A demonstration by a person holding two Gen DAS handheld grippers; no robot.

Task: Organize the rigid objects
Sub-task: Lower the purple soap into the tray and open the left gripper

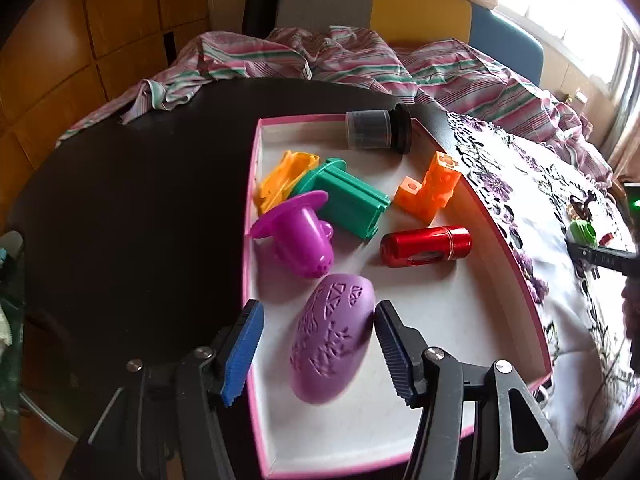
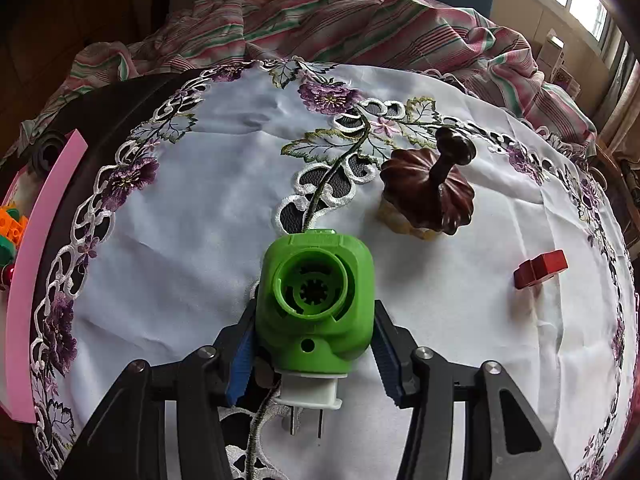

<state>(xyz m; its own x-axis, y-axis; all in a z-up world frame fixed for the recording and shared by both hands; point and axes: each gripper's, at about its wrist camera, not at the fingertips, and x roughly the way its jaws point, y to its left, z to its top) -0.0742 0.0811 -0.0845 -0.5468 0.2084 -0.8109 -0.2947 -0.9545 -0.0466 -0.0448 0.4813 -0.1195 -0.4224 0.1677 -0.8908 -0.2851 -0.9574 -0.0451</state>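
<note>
A: What's nearest the left gripper (image 1: 318, 344)?
B: A purple egg-shaped piece (image 1: 332, 340) lies in the pink-rimmed tray (image 1: 508, 240) between its open jaws, untouched on the left.
A: And the right gripper (image 2: 312, 356)?
B: Jaws clamped on a green plug-in device (image 2: 316, 304) above the embroidered cloth (image 2: 200, 216); farther off, a brown carved piece (image 2: 428, 192) and a red block (image 2: 540, 268).

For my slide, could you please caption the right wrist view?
Right gripper clamps green plug-in device above embroidered tablecloth.
</note>
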